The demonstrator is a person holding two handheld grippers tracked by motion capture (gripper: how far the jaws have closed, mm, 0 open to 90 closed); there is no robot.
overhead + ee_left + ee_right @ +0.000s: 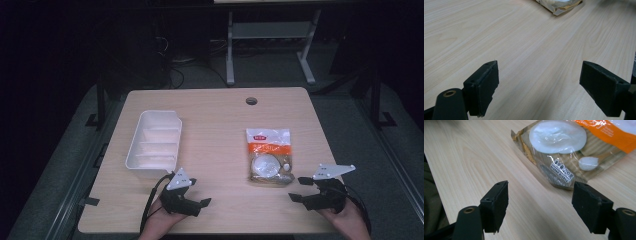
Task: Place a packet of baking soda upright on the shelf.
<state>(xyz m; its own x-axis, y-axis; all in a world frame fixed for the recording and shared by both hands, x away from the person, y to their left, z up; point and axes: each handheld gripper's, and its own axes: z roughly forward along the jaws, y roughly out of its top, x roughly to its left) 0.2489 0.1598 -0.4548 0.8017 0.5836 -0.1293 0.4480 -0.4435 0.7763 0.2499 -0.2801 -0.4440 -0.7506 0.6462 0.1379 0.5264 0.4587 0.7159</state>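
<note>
A clear and orange plastic packet (268, 156) with a white disc inside lies flat on the wooden table, right of centre. In the right gripper view the packet (569, 150) lies just beyond the open jaws. My right gripper (300, 189) rests near the front right edge, open, just below the packet's near end. My left gripper (198, 192) rests at the front left, open and holding nothing, pointing right across bare wood. The packet's corner (560, 6) appears at the top of the left gripper view. A white divided tray (131, 159) sits to the left.
The white tray stands just behind my left gripper, with several compartments. A round cable hole (251, 101) lies near the table's far edge. Beyond the table are dark floor and a white desk frame (270, 45).
</note>
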